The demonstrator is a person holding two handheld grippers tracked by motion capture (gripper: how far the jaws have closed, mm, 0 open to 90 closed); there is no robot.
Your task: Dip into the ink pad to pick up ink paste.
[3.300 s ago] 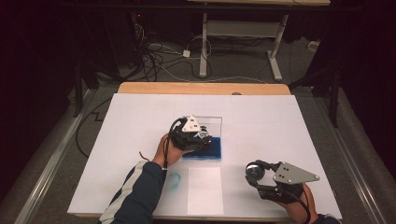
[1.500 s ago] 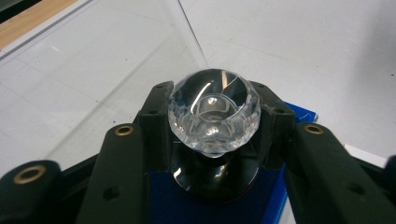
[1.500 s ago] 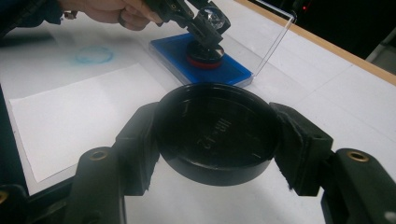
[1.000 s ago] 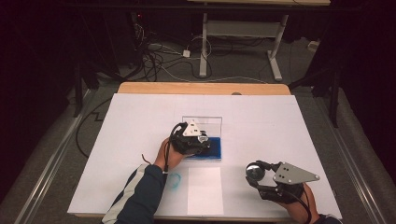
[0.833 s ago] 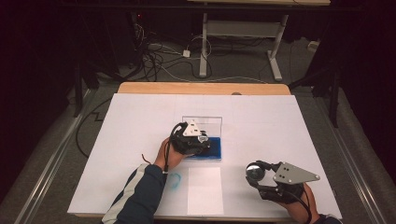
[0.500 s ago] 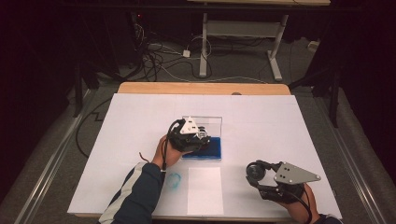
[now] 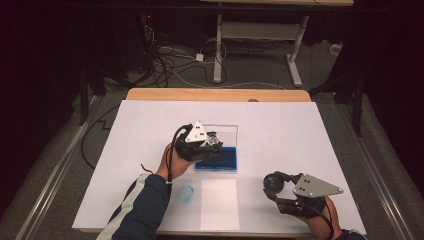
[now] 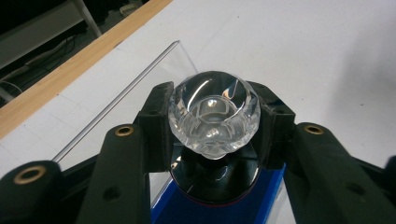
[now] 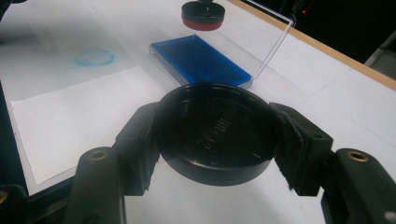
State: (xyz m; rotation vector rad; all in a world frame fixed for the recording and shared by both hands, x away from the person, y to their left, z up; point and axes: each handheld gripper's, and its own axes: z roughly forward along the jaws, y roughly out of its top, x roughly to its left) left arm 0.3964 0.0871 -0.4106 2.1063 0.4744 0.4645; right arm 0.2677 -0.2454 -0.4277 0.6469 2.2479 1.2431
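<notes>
My left gripper [image 8: 213,119] is shut on the clear faceted knob [image 8: 213,114] of a round stamp, whose black, red-rimmed base [image 8: 215,179] hangs below the jaws. In the high view the left gripper [image 7: 210,142] holds it just above the far end of a blue ink pad [image 7: 217,159]. The pad lies in a clear case with its lid [image 7: 222,132] standing open. The right gripper view shows the stamp [image 9: 203,15] clear of the ink pad [image 9: 198,60]. My right gripper [image 9: 215,135] is shut on a black round cap [image 9: 215,133], near the front right [image 7: 274,186].
A white paper sheet [image 7: 219,203] lies at the table's front edge, between the two hands. A blue ring mark [image 7: 185,193] sits on the white table cover to its left. A wooden strip [image 7: 215,95] borders the far edge.
The left gripper dipped the stamp toward the ink pad, then lifted it a little. The right gripper with the cap has stayed put.
</notes>
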